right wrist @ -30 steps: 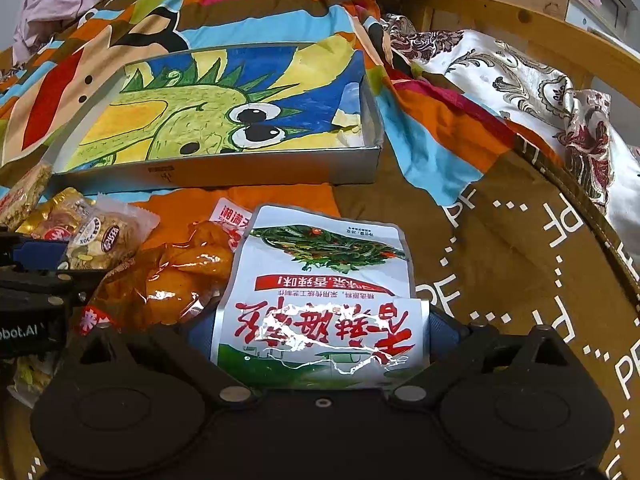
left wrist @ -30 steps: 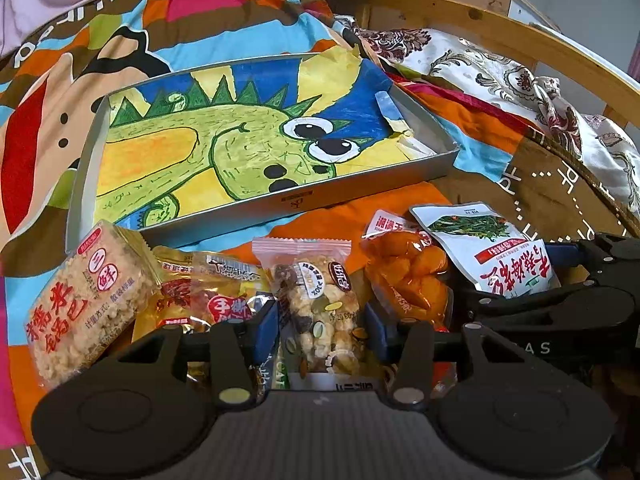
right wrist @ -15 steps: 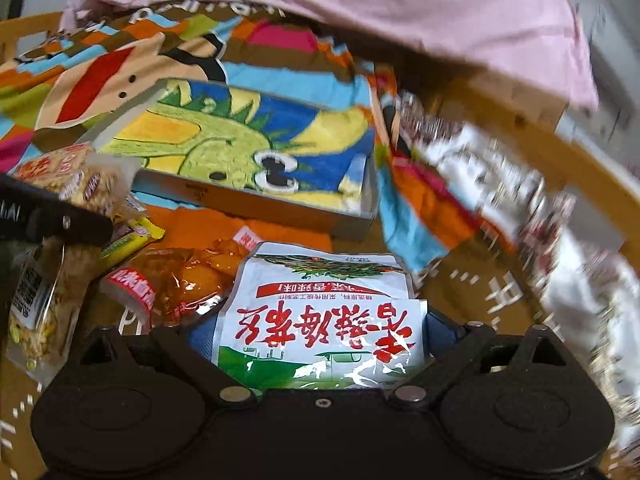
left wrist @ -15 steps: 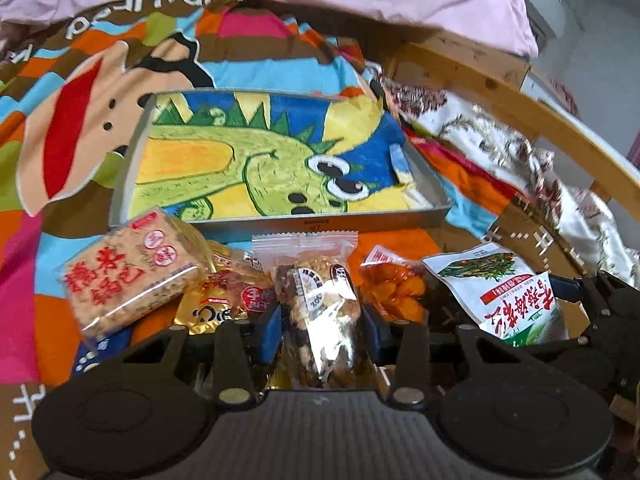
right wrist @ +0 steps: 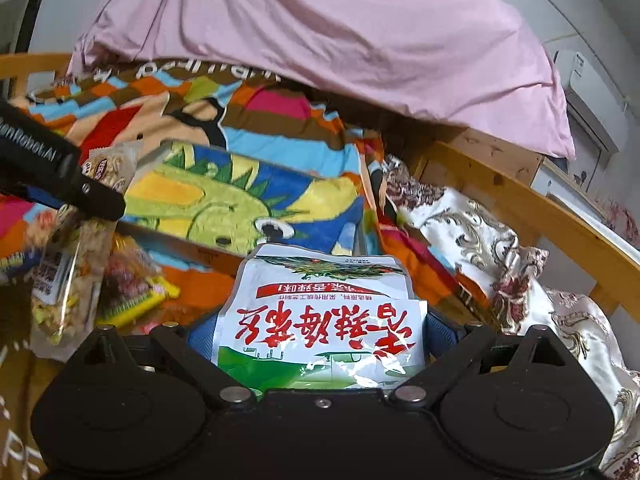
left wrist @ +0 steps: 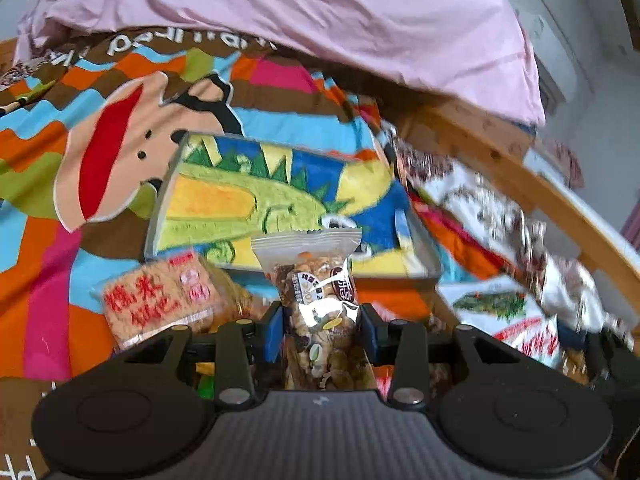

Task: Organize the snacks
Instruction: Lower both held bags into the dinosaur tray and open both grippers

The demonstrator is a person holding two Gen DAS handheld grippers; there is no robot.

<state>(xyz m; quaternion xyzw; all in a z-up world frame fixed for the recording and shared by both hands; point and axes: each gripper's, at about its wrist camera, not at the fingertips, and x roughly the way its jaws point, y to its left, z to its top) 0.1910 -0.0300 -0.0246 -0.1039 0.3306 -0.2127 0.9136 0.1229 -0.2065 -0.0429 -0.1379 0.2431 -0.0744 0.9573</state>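
My left gripper (left wrist: 320, 330) is shut on a clear mixed-nut packet (left wrist: 318, 300) and holds it lifted in front of the shallow tray with the green dinosaur picture (left wrist: 280, 200). My right gripper (right wrist: 320, 328) is shut on a white and green snack bag with red letters (right wrist: 324, 320), also lifted, with the tray (right wrist: 240, 200) ahead of it. The left gripper and its nut packet (right wrist: 76, 264) show at the left of the right wrist view. The white bag shows blurred in the left wrist view (left wrist: 508, 316).
A rice-cracker packet (left wrist: 160, 300) lies left of my left gripper on the colourful blanket (left wrist: 60, 160). More snack packets (right wrist: 136, 292) lie below. A pink quilt (left wrist: 320, 20) is heaped behind the tray. A wooden bed rail (right wrist: 560, 216) runs along the right.
Both grippers have risen and tilted up with their packets; the tray now sits lower and farther in view and the pink quilt fills the top. The orange snack packet has dropped out of sight.
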